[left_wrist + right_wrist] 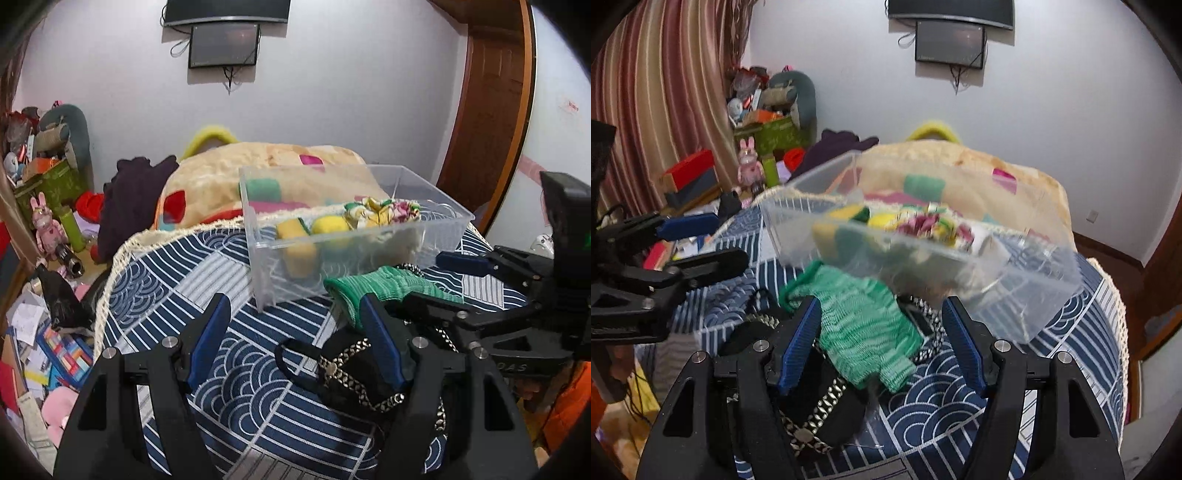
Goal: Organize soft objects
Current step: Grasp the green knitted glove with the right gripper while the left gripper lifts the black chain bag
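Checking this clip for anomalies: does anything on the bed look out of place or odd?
The green knit piece and a black chain-trimmed item lie loose on the blue patterned bedspread, outside the clear bin holding the other soft things. Both grippers are open.

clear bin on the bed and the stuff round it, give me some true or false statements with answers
1. The clear plastic bin already holds soft items. True: yellow rolled pieces and a floral fabric piece lie inside.
2. The green knit glove is inside the bin. False: it lies on the blue patterned bedspread, in front of the bin.
3. The left gripper is open. True: its jaws stand apart with nothing between them.
4. The right gripper is shut on the glove. False: its jaws are spread, and the glove lies on the bed beyond them.
5. A black item with chain trim lies by the glove. True.
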A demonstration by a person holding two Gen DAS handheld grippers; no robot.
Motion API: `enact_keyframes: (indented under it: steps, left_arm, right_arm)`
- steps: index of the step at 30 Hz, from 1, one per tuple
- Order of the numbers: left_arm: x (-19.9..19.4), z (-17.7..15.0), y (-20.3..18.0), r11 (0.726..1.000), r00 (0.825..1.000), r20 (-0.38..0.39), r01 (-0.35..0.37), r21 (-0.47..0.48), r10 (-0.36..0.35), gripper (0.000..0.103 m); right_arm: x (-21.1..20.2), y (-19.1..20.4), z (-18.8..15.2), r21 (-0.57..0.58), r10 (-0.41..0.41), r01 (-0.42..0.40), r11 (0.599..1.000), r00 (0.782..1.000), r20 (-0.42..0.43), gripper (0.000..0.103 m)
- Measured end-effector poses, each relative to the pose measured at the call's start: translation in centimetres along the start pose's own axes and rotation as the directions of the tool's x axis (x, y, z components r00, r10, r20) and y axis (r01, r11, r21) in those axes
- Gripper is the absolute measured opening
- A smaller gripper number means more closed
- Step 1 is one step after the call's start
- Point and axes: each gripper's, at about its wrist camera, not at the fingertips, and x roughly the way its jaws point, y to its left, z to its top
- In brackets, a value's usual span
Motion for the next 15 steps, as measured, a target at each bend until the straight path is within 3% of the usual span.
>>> enact_keyframes:
  steps: [5, 10, 15]
  left_arm:
    - [0.2, -0.2, -0.2, 1.000, 1.000, -0.009, 0.016, -0.015, -0.016, 0.072]
    - [0.1, -0.6, -0.6, 1.000, 1.000, -0.020, 0.022, -0.007, -0.022, 0.072]
    - [-0.2, -0.6, -1.2, 0.999, 0.999, -0.027, 0.042, -0.007, -0.042, 0.075]
  right_arm:
    - [0.9, -0.3, -0.2, 0.015, 0.043, -0.042, 0.999, 0.998, -0.038, 0.039]
    - [0.8, 0.0, -0.5, 0.013, 0.060, -0.059, 0.998, 0.998, -0.036, 0.022]
    - [-0.9, -0.1, -0.5, 0.015, 0.040, -0.040, 0.999, 0.999, 0.021, 0.017]
